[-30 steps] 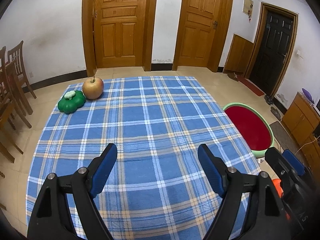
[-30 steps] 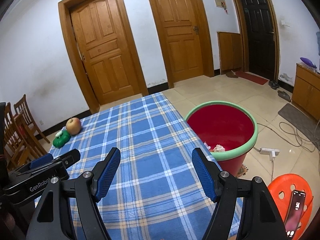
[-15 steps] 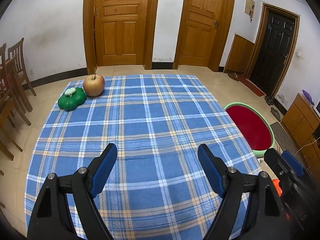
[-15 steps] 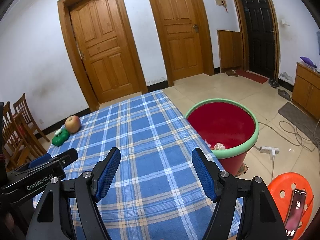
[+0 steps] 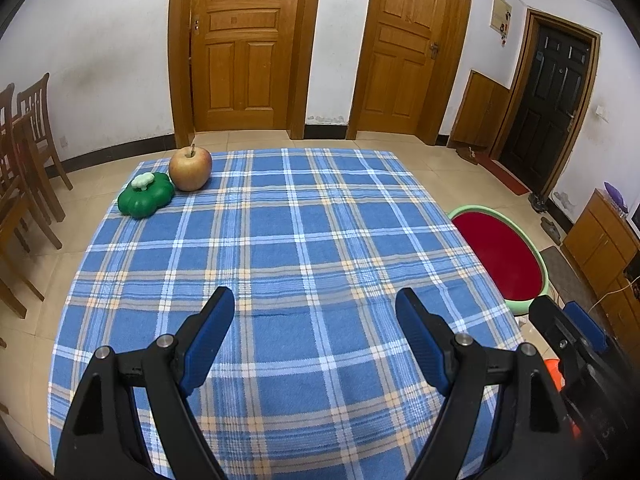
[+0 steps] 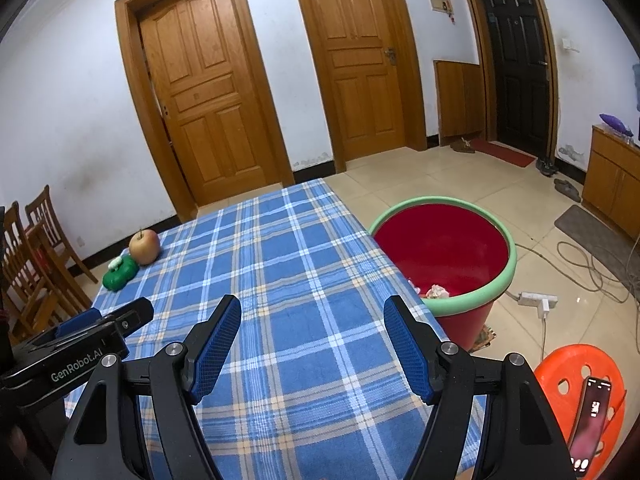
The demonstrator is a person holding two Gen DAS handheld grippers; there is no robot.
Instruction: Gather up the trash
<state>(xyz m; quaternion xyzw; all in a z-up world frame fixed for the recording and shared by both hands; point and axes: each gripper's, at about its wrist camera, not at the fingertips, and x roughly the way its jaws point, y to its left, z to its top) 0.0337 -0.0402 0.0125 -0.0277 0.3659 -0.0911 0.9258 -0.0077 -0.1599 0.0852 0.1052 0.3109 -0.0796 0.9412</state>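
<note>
A table under a blue plaid cloth (image 5: 304, 240) fills the middle of both views. At its far left corner sit an apple (image 5: 190, 169) and a green vegetable-shaped toy (image 5: 146, 199), touching each other. My left gripper (image 5: 314, 296) hovers open over the cloth's near part, with nothing between its fingers. My right gripper (image 6: 313, 302) is likewise open and empty near the table's right edge. A red bin with a green rim (image 6: 472, 296) stands on the floor to the right of the table, and crumpled scraps (image 6: 438, 292) lie in its bottom. No loose trash shows on the cloth.
Wooden chairs (image 5: 28, 152) stand left of the table. An orange stool (image 6: 560, 376) carrying a phone (image 6: 592, 416) is at the lower right. A power strip (image 6: 536, 300) and cables lie on the tiled floor. Beyond it, a low cabinet (image 6: 612, 184) lines the right wall.
</note>
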